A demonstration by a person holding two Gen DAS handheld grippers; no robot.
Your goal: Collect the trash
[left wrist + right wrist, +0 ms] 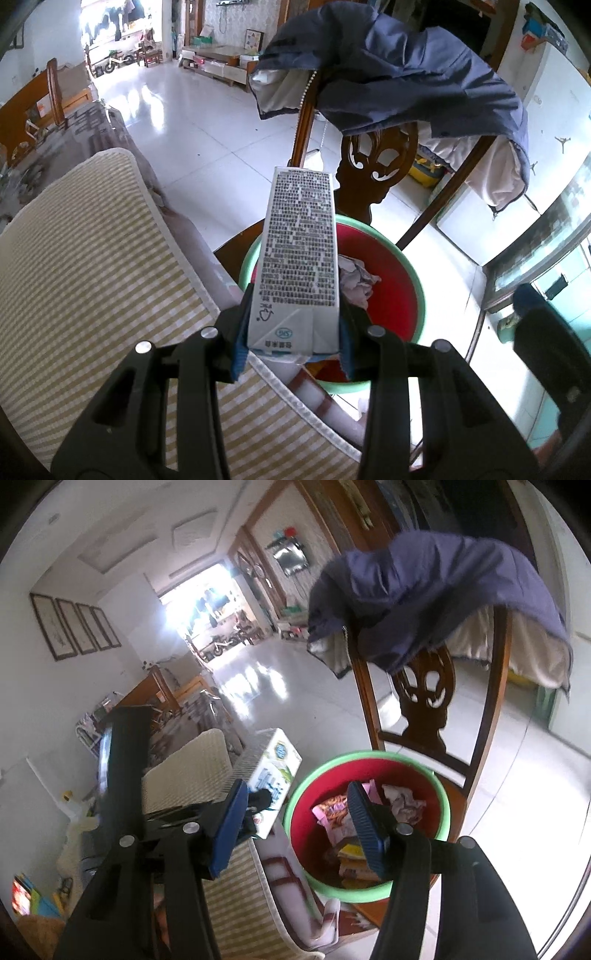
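My left gripper (293, 343) is shut on a white milk carton (299, 251) with black print and holds it above the near rim of a red basin with a green rim (413, 273). The basin sits on a wooden chair seat and holds crumpled tissue (356, 282) and snack wrappers (338, 814). In the right wrist view the carton (275, 770) and the left gripper show left of the basin (295, 805). My right gripper (299, 829) is open and empty, over the basin's near left side.
A wooden chair (424, 716) with a blue jacket (406, 70) draped over its back stands behind the basin. A striped cushioned sofa arm (92, 258) lies left of the basin. White tiled floor (192, 122) stretches beyond.
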